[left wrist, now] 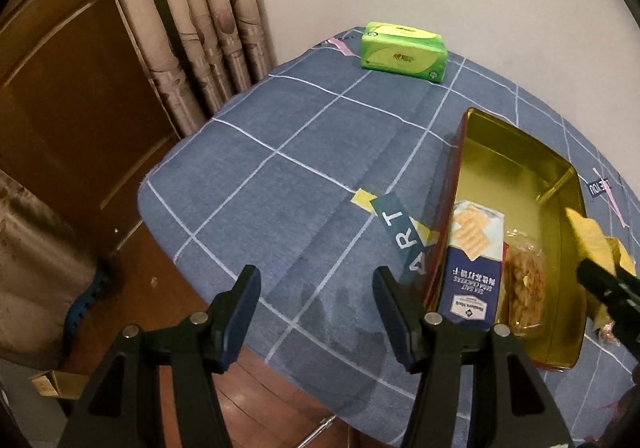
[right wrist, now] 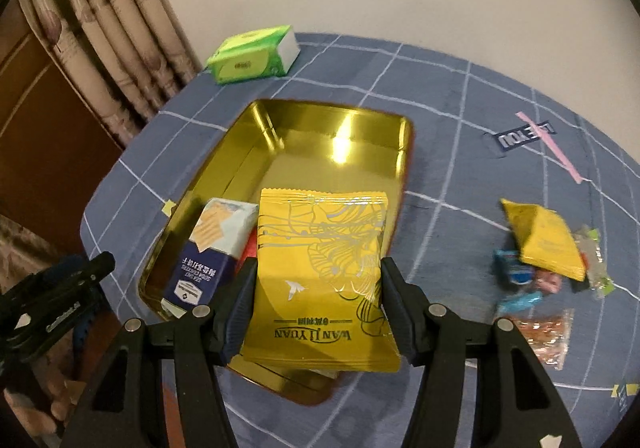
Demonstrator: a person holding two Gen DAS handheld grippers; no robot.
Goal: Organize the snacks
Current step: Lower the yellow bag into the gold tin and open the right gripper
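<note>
Packet (right wrist: 320,280) flat in right tongs (right wrist: 318,304), lengthwise along fingers, over tin (right wrist: 248,152)

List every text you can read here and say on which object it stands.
"WAN LI YUAN": yellow packet held in the right claw.
"SEA SALT SODA CRACKERS": blue cracker box in the gold tin.
"ART": tablecloth.
Green tissue pack: print too small to read.
</note>
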